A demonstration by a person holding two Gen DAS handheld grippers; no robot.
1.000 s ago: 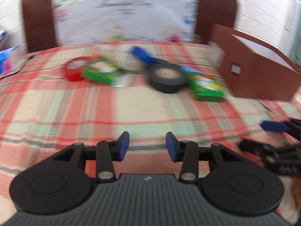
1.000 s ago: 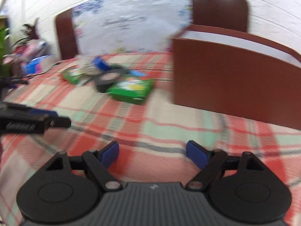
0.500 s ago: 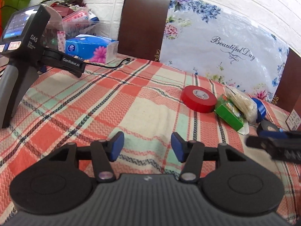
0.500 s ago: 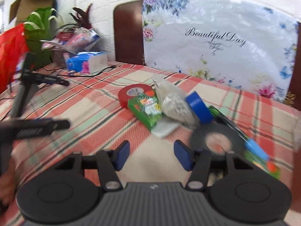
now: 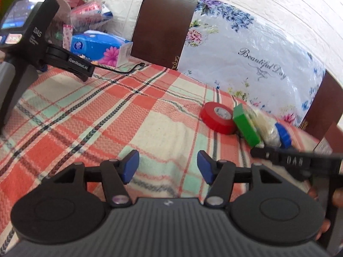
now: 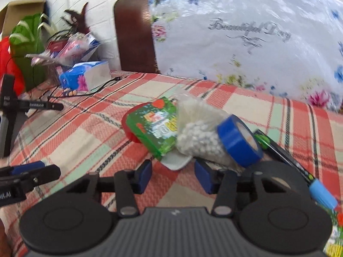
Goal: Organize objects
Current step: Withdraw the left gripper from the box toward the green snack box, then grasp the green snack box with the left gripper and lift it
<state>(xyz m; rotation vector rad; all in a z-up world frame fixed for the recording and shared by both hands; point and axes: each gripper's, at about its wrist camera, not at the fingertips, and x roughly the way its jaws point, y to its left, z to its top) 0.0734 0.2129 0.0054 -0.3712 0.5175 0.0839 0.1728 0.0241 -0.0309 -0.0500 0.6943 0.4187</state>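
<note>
Marker [image 6: 287, 156] slants toward lower right; right tongs [image 6: 173, 174] closing empty, left tongs [image 5: 167, 167] opening empty.

- The tape roll [image 5: 217, 117] lies far right on the tablecloth [image 5: 107, 117], touching the box [image 5: 246, 126] on its right.
- The bead bag [image 6: 199, 132] rests right of the box, over a small tray [image 6: 175, 162].
- Another tape roll [image 6: 240, 141] leans on the bag's right side.
- A marker [image 6: 300, 167] lies right of that.
- The tissue pack [image 5: 100, 47] sits far left, by the chair [image 5: 163, 25].
</note>
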